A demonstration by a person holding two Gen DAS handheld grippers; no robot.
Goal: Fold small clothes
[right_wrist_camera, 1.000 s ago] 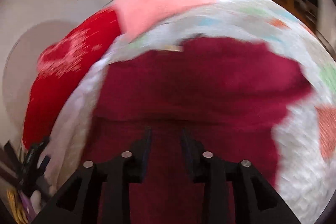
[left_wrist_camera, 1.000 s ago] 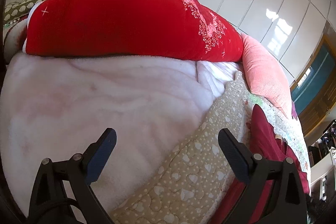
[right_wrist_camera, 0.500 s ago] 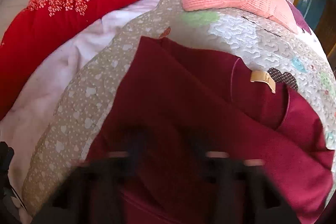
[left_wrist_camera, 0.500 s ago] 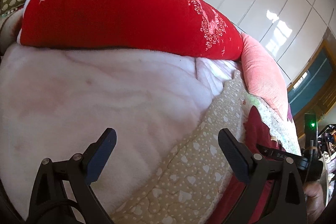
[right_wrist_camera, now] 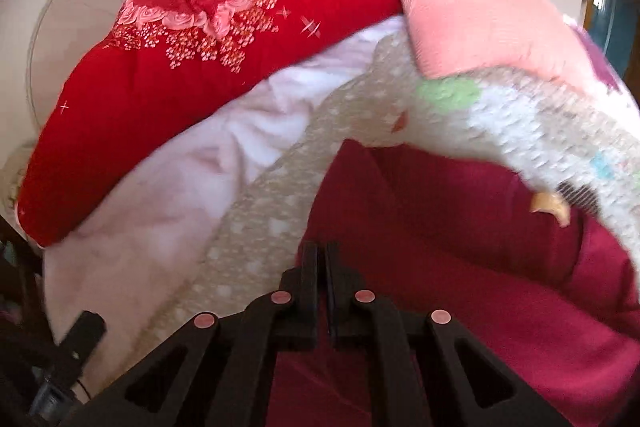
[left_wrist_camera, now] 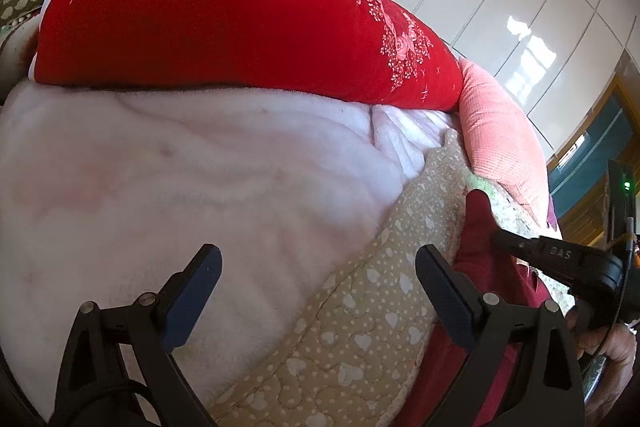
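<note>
The left gripper is gaping wide over the white fleece blanket. At its 3 o'clock, the right gripper is sitting pinched narrow at the maroon garment's edge; whether it is gripping cloth, I cannot tell.

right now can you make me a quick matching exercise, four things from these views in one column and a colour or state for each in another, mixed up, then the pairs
Things:
1. left gripper
2. right gripper
3. garment
4. pillow

Colour or state:
A. salmon pink
B. dark maroon
C. jaws wide apart, holding nothing
D. jaws closed together, over the garment's near left edge

Pairs: 1-C, 2-D, 3-B, 4-A
</note>
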